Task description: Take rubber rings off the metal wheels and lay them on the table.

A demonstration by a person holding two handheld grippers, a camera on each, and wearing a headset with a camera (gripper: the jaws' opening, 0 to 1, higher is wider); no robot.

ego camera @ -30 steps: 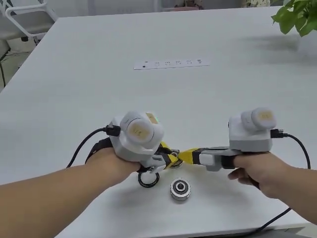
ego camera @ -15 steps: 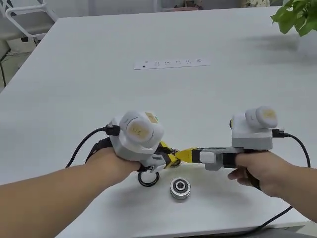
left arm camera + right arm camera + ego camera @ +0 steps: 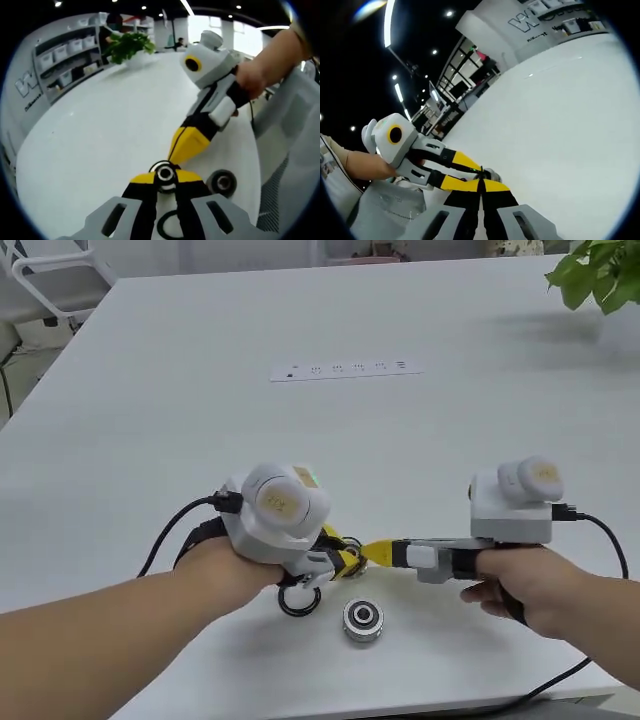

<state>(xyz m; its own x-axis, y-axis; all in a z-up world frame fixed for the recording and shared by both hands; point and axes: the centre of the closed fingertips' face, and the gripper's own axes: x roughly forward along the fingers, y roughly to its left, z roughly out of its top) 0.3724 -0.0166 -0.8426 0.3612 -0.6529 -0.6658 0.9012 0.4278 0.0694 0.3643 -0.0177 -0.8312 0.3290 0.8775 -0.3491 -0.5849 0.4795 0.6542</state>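
Near the front edge of the white bench (image 3: 180,400), left side, a hand holds the left gripper (image 3: 345,560), cable trailing off to the left. Its fingers are clamped on a metal wheel (image 3: 166,173), one yellow tip either side, wheel lifted off the bench; a dark band circles the wheel's rim in the left gripper view. Just under this gripper a loose black rubber ring (image 3: 300,615) lies flat on the bench. Right of the ring, just beside it but apart, a second metal wheel (image 3: 363,620) rests on the bench, near the front edge; the left gripper view puts it (image 3: 222,182) right of the held wheel. From the right comes the right gripper (image 3: 372,553), held level in the other hand, fingers drawn together into one yellow wedge, tip against the held wheel (image 3: 492,174). Cannot tell whether that tip pinches any rubber. Right gripper view: its own fingers (image 3: 492,189) meet with barely a gap. Far back, mid-bench, a white power strip (image 3: 345,368); a green plant (image 3: 598,278) at the far right corner.
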